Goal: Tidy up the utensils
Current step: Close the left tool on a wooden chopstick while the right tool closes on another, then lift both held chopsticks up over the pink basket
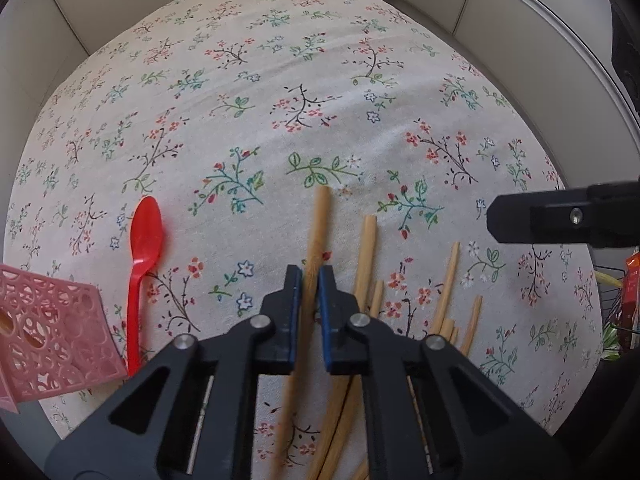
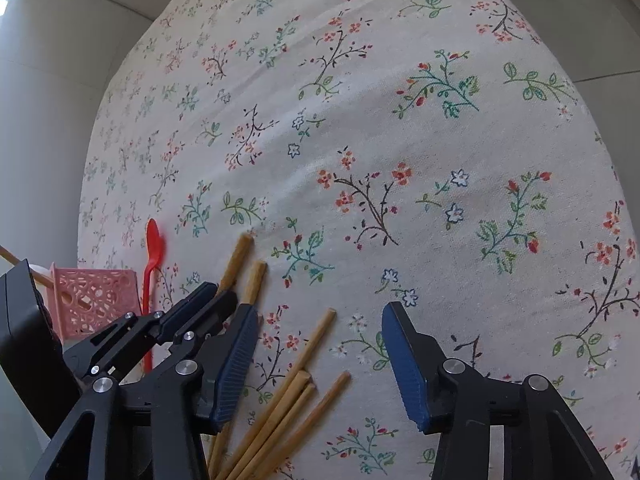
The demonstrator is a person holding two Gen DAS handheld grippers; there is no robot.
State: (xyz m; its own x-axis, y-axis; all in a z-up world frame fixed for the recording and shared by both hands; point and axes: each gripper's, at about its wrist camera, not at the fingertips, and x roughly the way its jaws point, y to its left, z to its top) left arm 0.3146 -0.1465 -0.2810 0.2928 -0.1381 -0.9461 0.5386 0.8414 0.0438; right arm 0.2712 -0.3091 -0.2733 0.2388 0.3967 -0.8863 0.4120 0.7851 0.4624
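Left gripper (image 1: pixel 310 280) clenched on one chopstick (image 1: pixel 318 224), long axis along fingers, near table's near edge. Right gripper (image 2: pixel 320 364) released above loose chopsticks (image 2: pixel 280 412). Pink basket (image 1: pixel 52 332) left.

- My left gripper (image 1: pixel 310 280) is hard black plastic, not shiny, with round silver metal pins.
- My right gripper (image 2: pixel 318 364) has blue pads (image 2: pixel 404 364) with tiny ridges, like rubber.
- The chopsticks (image 2: pixel 280 412) look like pale wood, dull and plain.
- The spoon (image 1: pixel 142 264) is red plastic, smooth and shiny.
- The basket (image 1: pixel 52 332) is pink plastic, full of round holes.
- The tablecloth (image 1: pixel 280 80) is soft woven cloth with printed flowers, a bit rough and not shiny.
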